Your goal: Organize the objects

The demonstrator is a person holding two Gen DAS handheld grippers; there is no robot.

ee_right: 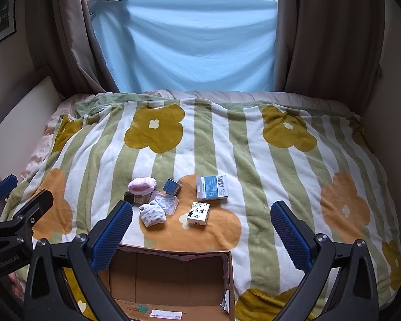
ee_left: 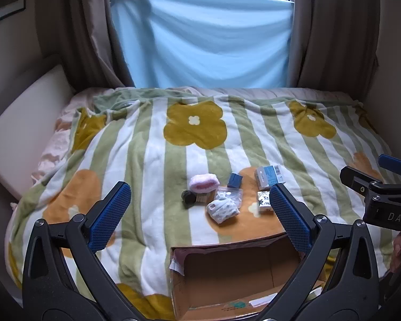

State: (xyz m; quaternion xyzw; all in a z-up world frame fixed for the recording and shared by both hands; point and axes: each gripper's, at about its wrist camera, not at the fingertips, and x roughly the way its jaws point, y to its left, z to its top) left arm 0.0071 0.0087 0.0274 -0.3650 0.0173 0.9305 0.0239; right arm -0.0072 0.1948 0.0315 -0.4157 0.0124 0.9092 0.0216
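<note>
We hold the left gripper [ee_left: 200, 212] and right gripper [ee_right: 201, 228] above a flowered blanket [ee_right: 254, 144], both spread wide and gripping nothing. Past an open cardboard box [ee_right: 171, 272] lie a pink puff [ee_right: 142, 185], small blue box [ee_right: 171, 186], clear bag [ee_right: 166, 202], rolled sock [ee_right: 152, 213], white-blue carton [ee_right: 212, 187] and patterned packet [ee_right: 198, 213], clustered close together.

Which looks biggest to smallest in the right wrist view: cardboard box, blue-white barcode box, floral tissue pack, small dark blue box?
1. cardboard box, though nearest the camera
2. blue-white barcode box
3. floral tissue pack
4. small dark blue box
</note>
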